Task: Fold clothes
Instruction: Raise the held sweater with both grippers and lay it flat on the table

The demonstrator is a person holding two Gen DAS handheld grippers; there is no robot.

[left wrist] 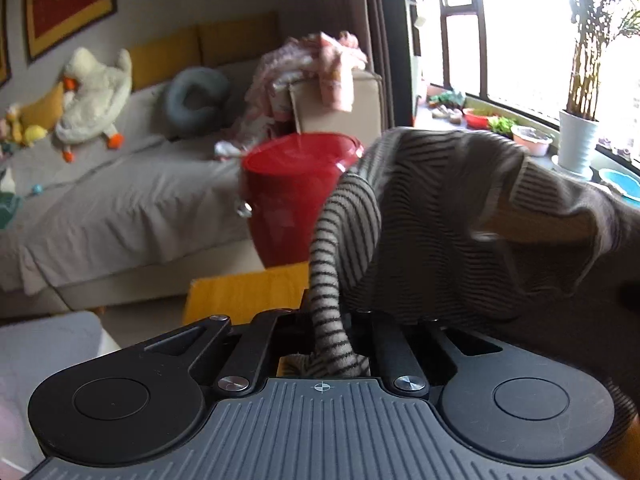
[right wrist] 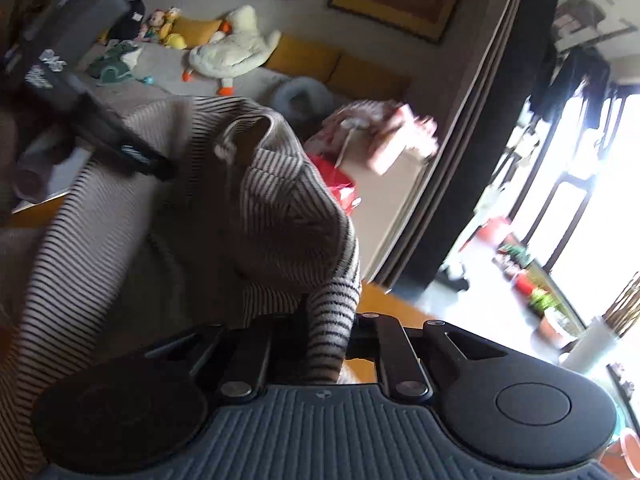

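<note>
A grey-and-black striped knit garment point(left wrist: 436, 216) hangs lifted in the air above a yellow wooden table point(left wrist: 244, 292). My left gripper point(left wrist: 326, 320) is shut on a bunched striped edge of it, the cloth rising up and to the right. My right gripper point(right wrist: 330, 328) is shut on another bunched edge of the same garment point(right wrist: 224, 216), which spreads up and to the left. The other gripper's black body point(right wrist: 80, 92) shows at the upper left of the right wrist view, against the cloth. The fingertips of both grippers are hidden by the fabric.
A red bucket point(left wrist: 296, 192) stands behind the table. A grey sofa point(left wrist: 100, 200) holds a white plush goose point(left wrist: 96, 96), a grey neck pillow point(left wrist: 196, 96) and a pile of pink clothes point(left wrist: 316, 68). A windowsill with plant pots point(left wrist: 576, 144) and bowls lies to the right.
</note>
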